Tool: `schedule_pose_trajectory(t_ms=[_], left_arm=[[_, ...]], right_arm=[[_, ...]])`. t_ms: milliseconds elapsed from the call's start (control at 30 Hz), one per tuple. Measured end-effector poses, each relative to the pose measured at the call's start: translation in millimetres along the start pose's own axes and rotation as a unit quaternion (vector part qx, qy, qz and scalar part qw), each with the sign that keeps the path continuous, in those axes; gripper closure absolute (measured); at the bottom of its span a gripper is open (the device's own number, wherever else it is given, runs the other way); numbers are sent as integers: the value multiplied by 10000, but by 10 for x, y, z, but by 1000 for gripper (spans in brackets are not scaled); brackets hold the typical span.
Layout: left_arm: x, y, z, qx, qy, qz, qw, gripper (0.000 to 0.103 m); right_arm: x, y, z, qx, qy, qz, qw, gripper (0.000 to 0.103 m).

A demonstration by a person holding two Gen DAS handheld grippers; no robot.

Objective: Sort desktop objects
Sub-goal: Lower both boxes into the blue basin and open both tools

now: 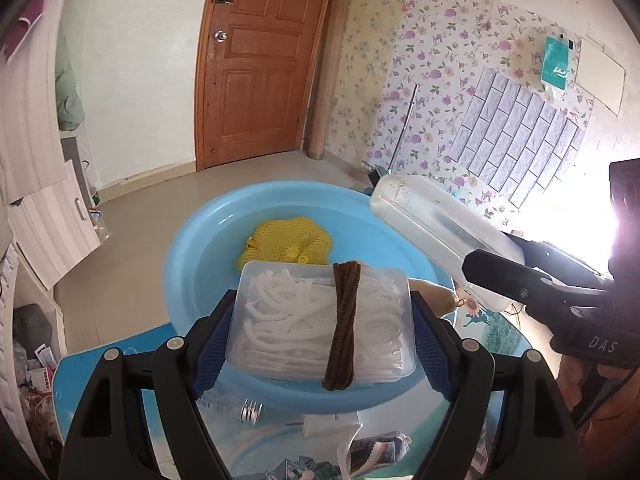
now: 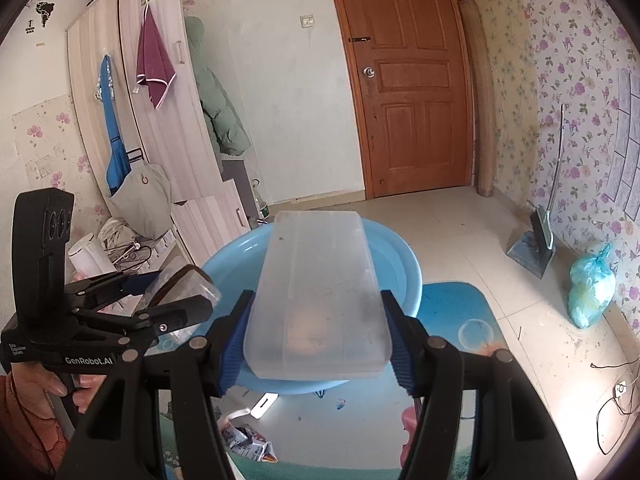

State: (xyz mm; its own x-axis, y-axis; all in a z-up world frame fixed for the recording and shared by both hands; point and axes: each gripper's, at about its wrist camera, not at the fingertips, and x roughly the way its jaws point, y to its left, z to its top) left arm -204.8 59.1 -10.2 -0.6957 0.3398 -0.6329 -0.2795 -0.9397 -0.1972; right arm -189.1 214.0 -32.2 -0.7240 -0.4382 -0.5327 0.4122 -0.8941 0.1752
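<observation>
Between the blue pads of the left gripper (image 1: 322,320) a clear lidded box (image 1: 320,316) of white plastic pieces is clamped by its two short sides, a brown band (image 1: 342,320) being wrapped round its middle; the jaws are spread wide to span the box. By the right gripper (image 2: 316,340), set at a narrower gape, a frosted translucent case (image 2: 316,296) is gripped at its near end, so that most of its length juts forward. Both loads are held above the blue basin (image 1: 188,264), the landmark of the scene: the box over the basin's near rim, the case over its right-hand side as seen in the left wrist view. That placing suggests the basin is meant as the collecting place, and that both things are being brought to it for dropping. Inside the basin, beyond the box, a yellow mesh pouch (image 1: 288,240) is already lying. That pouch is shown only in the left wrist view; in the right wrist view the basin's inside is hidden behind the case. On the near side of the basin, on the printed table top (image 2: 460,320), small loose items remain unsorted. A person's hand (image 2: 44,388) on the left gripper's handle is seen only in the right wrist view.
</observation>
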Motion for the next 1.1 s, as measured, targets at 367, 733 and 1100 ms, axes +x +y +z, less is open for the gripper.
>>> schedule_pose_trajectory(t_ms=[367, 733, 1100], left_arm=[[90, 7, -99, 289, 131, -125, 9994, 16], [-128, -42, -165, 266, -76, -366, 9989, 12], [-396, -171, -395, 277, -138, -462, 9985, 11]], right_arm=[[368, -34, -13, 97, 321, 179, 9993, 43], [308, 66, -75, 99, 512, 210, 9984, 27], [4, 55, -177, 234, 427, 91, 9988, 20]])
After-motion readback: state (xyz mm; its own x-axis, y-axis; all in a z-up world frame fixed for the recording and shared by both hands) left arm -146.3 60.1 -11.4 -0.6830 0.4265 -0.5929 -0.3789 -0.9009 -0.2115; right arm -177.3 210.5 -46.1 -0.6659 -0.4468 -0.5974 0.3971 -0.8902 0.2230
